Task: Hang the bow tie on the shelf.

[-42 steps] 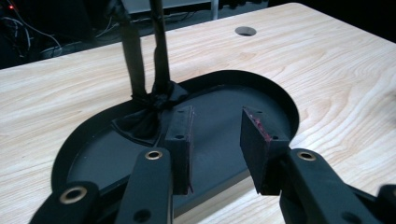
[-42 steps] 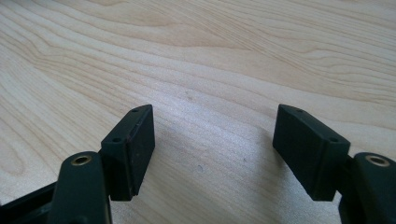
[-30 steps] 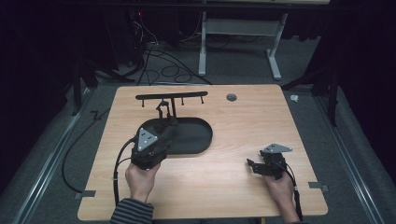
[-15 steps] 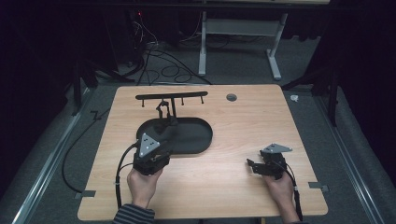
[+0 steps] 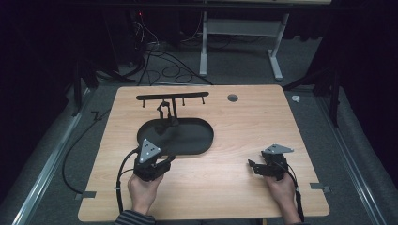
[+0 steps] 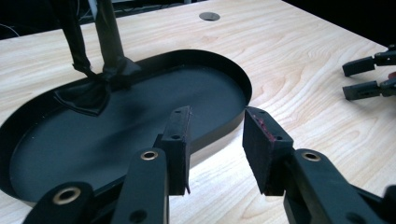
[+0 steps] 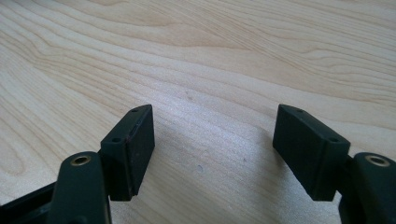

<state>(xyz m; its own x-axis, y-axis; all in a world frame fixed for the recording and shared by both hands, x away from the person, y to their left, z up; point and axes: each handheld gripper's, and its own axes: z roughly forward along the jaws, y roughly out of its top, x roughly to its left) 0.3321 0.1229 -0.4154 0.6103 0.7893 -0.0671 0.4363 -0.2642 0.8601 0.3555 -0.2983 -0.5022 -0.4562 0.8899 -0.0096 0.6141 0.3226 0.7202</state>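
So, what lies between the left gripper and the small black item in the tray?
In the left gripper view, the tray's near rim and bare dark floor separate the left gripper from the black item.

A pale wood-grain worktop [image 5: 234, 187] is shown, carrying a matt black oval tray [image 5: 197, 140] and a black stand [image 5: 172, 97]. Both grippers [image 5: 162, 161] [image 5: 253, 166] are black, each topped by a grey plate. A striped sleeve [image 5: 133, 219] is seen.

We see a light wooden table [image 5: 244, 197] on grey carpet floor [image 5: 366, 159]; beyond it, black cables [image 5: 159, 61] and a white metal desk frame [image 5: 277, 56] in darkness.
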